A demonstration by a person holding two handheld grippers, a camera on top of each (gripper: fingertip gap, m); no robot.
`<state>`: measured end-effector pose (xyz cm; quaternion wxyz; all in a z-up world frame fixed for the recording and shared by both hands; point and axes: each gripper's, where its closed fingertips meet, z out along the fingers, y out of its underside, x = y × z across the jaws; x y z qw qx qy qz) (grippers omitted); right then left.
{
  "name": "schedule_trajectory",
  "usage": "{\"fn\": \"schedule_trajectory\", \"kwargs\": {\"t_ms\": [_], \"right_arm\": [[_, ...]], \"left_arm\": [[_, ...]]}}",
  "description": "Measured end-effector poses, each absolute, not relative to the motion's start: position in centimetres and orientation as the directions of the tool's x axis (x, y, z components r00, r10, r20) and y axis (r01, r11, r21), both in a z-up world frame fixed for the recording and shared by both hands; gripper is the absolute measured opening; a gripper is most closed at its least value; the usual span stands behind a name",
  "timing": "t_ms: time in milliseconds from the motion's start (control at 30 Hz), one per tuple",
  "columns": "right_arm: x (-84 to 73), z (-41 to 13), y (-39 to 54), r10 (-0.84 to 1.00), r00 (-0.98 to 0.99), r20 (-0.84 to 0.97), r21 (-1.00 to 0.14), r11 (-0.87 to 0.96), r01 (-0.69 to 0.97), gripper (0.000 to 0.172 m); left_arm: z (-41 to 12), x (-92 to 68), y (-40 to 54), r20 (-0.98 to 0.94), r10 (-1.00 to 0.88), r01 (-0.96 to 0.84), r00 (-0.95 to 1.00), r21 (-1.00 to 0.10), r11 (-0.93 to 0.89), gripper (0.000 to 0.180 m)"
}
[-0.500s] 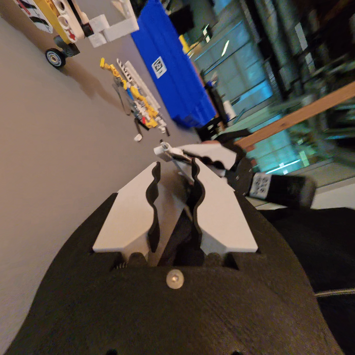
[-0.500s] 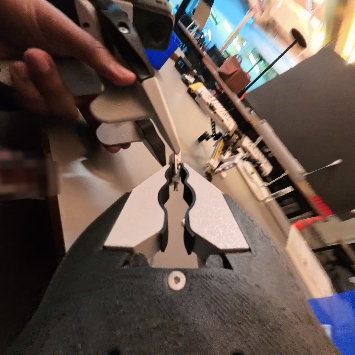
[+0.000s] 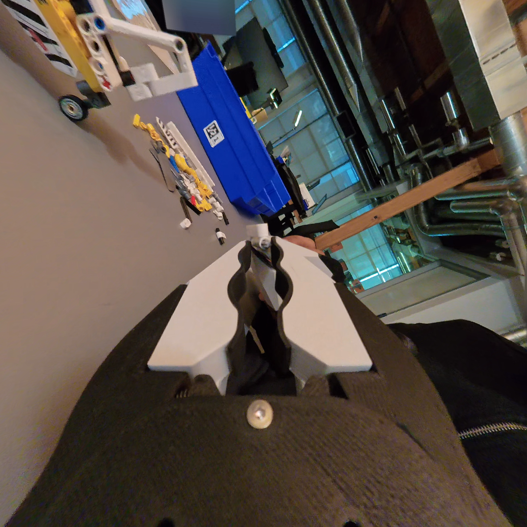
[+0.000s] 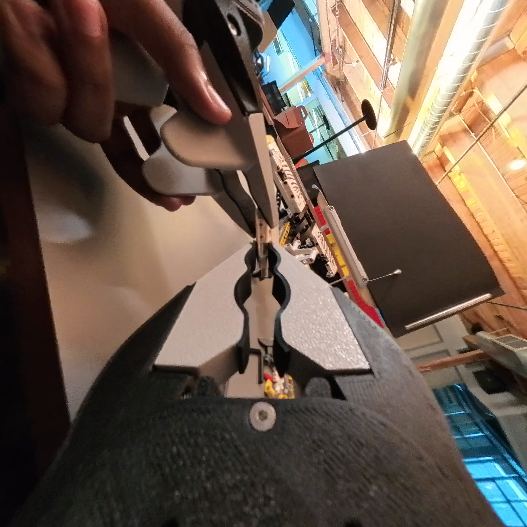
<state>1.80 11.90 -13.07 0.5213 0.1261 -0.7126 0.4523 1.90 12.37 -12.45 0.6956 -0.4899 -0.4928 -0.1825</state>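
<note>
The right gripper (image 4: 262, 258) was nearly closed, its pads pressed on a thin grey axle (image 4: 263, 263). The left gripper (image 3: 260, 243) was clamped on the small white connector piece (image 3: 259, 232) at that axle's far end. Beyond lay loose toy parts (image 3: 182, 174), a blue bin (image 3: 236, 159) and a toy vehicle model (image 3: 94, 65) on the grey table (image 3: 71, 214).

1. The toy vehicle (image 3: 85, 60) is cut off by the top-left edge of the left wrist view.
2. The loose toy parts (image 3: 182, 174) are too small to tell apart.
3. The hand (image 4: 85, 65) runs off the right wrist view's top-left corner, blurred.
4. A blurred patch (image 3: 199, 15) covers the top edge.
</note>
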Motion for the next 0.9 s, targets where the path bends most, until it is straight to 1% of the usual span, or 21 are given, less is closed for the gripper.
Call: {"fn": "schedule_trajectory", "kwargs": {"t_ms": [100, 200, 267, 300, 333, 400, 433, 500, 567, 600, 667, 733, 767, 800, 833, 867, 900], "right_arm": [[1.7, -13.1, 12.1, 0.271, -0.367, 0.890, -0.455, 0.583, -0.673, 0.005], [2.1, -13.3, 11.9, 0.257, -0.381, 0.888, -0.458, 0.569, -0.683, 0.007], [3.1, -13.2, 11.5, 0.251, -0.424, 0.870, -0.491, 0.511, -0.705, 0.015], [3.6, -12.9, 11.4, 0.270, -0.469, 0.841, -0.540, 0.456, -0.707, 0.018], [4.1, -12.3, 11.4, 0.305, -0.544, 0.782, -0.624, 0.379, -0.684, 0.019], [4.1, -10.4, 12.0, 0.381, -0.732, 0.565, -0.823, 0.201, -0.531, 0.025], [3.8, -9.4, 12.6, 0.399, -0.807, 0.435, -0.897, 0.112, -0.428, 0.029], [2.7, -8.2, 13.7, 0.387, -0.902, 0.194, -0.975, -0.027, -0.221, 0.034], [2.0, -8.2, 14.4, 0.328, -0.945, 0.001, -0.995, -0.093, -0.033, 0.038], [2.0, -8.5, 14.5, 0.284, -0.955, -0.088, -0.993, -0.105, 0.060, 0.040], [2.7, -9.0, 14.1, 0.167, -0.953, -0.253, -0.966, -0.098, 0.240, 0.046], [3.9, -9.2, 13.5, 0.047, -0.927, -0.373, -0.926, -0.073, 0.369, 0.047], [4.3, -9.2, 13.3, 0.004, -0.911, -0.413, -0.909, -0.064, 0.412, 0.045], [4.6, -9.2, 13.2, -0.032, -0.897, -0.441, -0.895, -0.064, 0.442, 0.037], [4.8, -9.1, 13.2, -0.056, -0.887, -0.458, -0.885, -0.067, 0.461, 0.026], [4.9, -9.2, 13.2, -0.069, -0.883, -0.464, -0.881, -0.068, 0.468, 0.021], [5.0, -9.1, 13.3, -0.088, -0.881, -0.464, -0.880, -0.072, 0.470, 0.012]], "left_arm": [[-12.4, 1.8, 12.6, 0.865, 0.229, 0.730, 0.447, -0.500, 0.466, 0.008], [-12.4, 1.5, 12.3, 0.870, 0.225, 0.721, 0.438, -0.490, 0.490, 0.006], [-12.2, 1.2, 11.8, 0.871, 0.224, 0.702, 0.438, -0.487, 0.520, 0.005], [-12.1, 1.1, 11.5, 0.867, 0.229, 0.694, 0.443, -0.494, 0.524, 0.004], [-12.2, 1.1, 11.3, 0.859, 0.244, 0.688, 0.451, -0.509, 0.518, 0.005], [-12.2, 1.2, 11.2, 0.827, 0.292, 0.668, 0.480, -0.560, 0.490, 0.004], [-12.2, 1.3, 11.3, 0.800, 0.322, 0.652, 0.506, -0.599, 0.465, 0.004], [-12.2, 1.7, 11.6, 0.724, 0.385, 0.611, 0.572, -0.690, 0.388, 0.003], [-12.1, 2.2, 12.1, 0.658, 0.417, 0.578, 0.627, -0.752, 0.317, 0.003], [-11.9, 2.5, 12.5, 0.645, 0.407, 0.572, 0.647, -0.763, 0.300, 0.003], [-10.9, 3.3, 13.1, 0.651, 0.342, 0.577, 0.678, -0.759, 0.302, 0.003], [-10.3, 4.0, 13.8, 0.661, 0.289, 0.591, 0.692, -0.749, 0.299, 0.003], [-10.2, 4.4, 14.2, 0.658, 0.273, 0.597, 0.701, -0.752, 0.280, 0.003], [-10.2, 4.7, 14.5, 0.651, 0.269, 0.598, 0.710, -0.758, 0.258, 0.003], [-10.3, 4.9, 14.8, 0.641, 0.269, 0.596, 0.719, -0.768, 0.235, 0.004], [-10.2, 5.2, 15.1, 0.630, 0.267, 0.591, 0.729, -0.776, 0.218, 0.004], [-10.2, 5.3, 15.2, 0.625, 0.273, 0.589, 0.732, -0.781, 0.208, 0.004]]}}
